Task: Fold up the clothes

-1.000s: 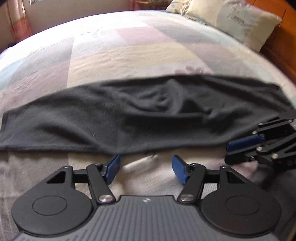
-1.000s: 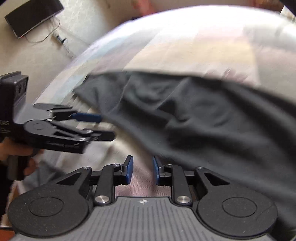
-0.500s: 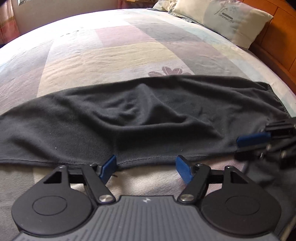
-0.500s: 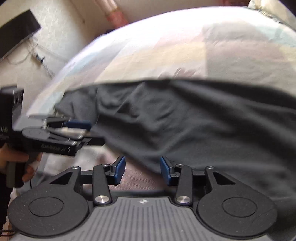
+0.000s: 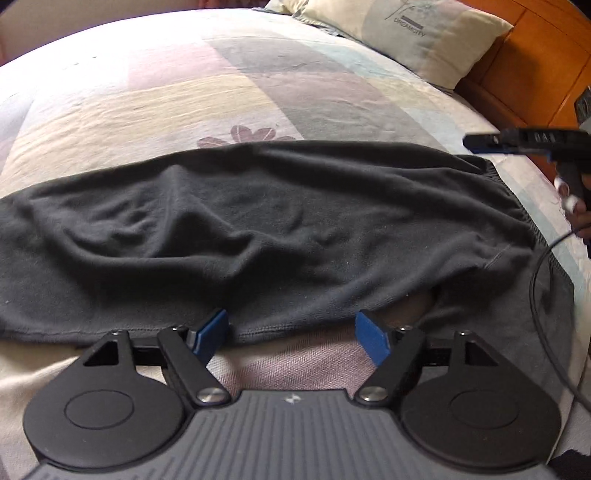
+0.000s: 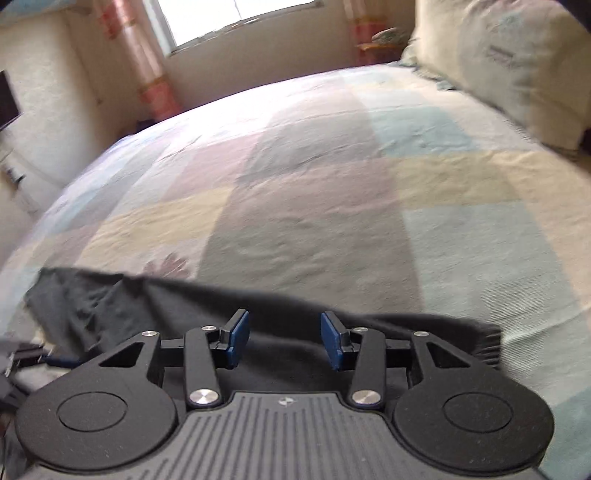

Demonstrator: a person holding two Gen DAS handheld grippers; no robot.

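A dark grey garment (image 5: pixel 258 229) lies folded into a long band across the bed, with an elastic waistband at its right end. My left gripper (image 5: pixel 291 334) is open at the garment's near hem, the cloth edge lying between its blue pads (image 5: pixel 212 332). The right gripper (image 5: pixel 491 142) shows at the far right of the left wrist view, raised above the waistband end. In the right wrist view my right gripper (image 6: pixel 284 343) is open over the garment (image 6: pixel 166 314), with nothing between its fingers.
The bed carries a pastel patchwork quilt (image 5: pixel 184 92) with a pillow (image 5: pixel 417 33) against an orange wooden headboard (image 5: pixel 535 62). A black cable (image 5: pixel 543 280) loops at the right, near a person's hand (image 5: pixel 576 206). A window and curtains (image 6: pixel 147 55) stand beyond the bed.
My left gripper has moved forward to the garment's near hem. The right gripper has lifted off the garment's near edge, opened wider and swung up over the waistband end.
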